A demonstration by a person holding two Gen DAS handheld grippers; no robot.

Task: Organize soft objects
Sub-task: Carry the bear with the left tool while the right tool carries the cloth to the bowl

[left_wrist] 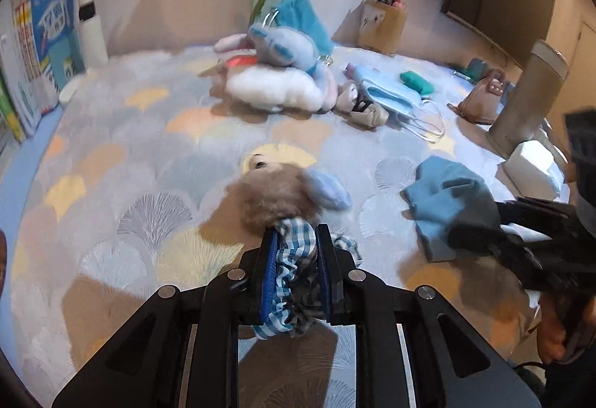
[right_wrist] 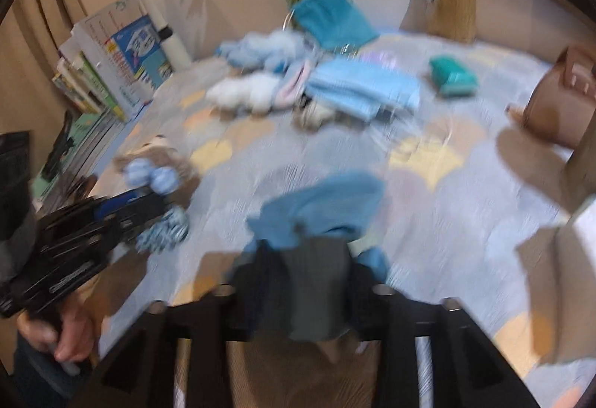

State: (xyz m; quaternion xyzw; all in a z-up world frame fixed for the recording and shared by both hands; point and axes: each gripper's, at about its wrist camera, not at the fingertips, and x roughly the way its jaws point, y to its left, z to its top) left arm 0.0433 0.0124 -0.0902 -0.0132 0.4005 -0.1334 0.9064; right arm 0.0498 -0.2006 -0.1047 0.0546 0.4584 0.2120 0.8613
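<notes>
My left gripper (left_wrist: 296,240) is shut on the blue checked clothing of a small brown plush doll (left_wrist: 273,197), held over the patterned cloth. The doll also shows in the blurred right wrist view (right_wrist: 156,177), in the left gripper (right_wrist: 149,199). My right gripper (right_wrist: 305,251) is shut on a blue and grey sock (right_wrist: 324,206); it also shows in the left wrist view (left_wrist: 447,201), held by the right gripper (left_wrist: 480,221). A pile of plush toys (left_wrist: 275,72) and folded face masks (left_wrist: 387,91) lie further back.
Books (left_wrist: 41,50) stand at the left edge. A cardboard pen holder (left_wrist: 383,24), a teal cloth (left_wrist: 303,16), a small green object (left_wrist: 417,82), a brown handbag (left_wrist: 480,98), a tall grey cylinder (left_wrist: 529,98) and a white box (left_wrist: 532,165) sit at the back and right.
</notes>
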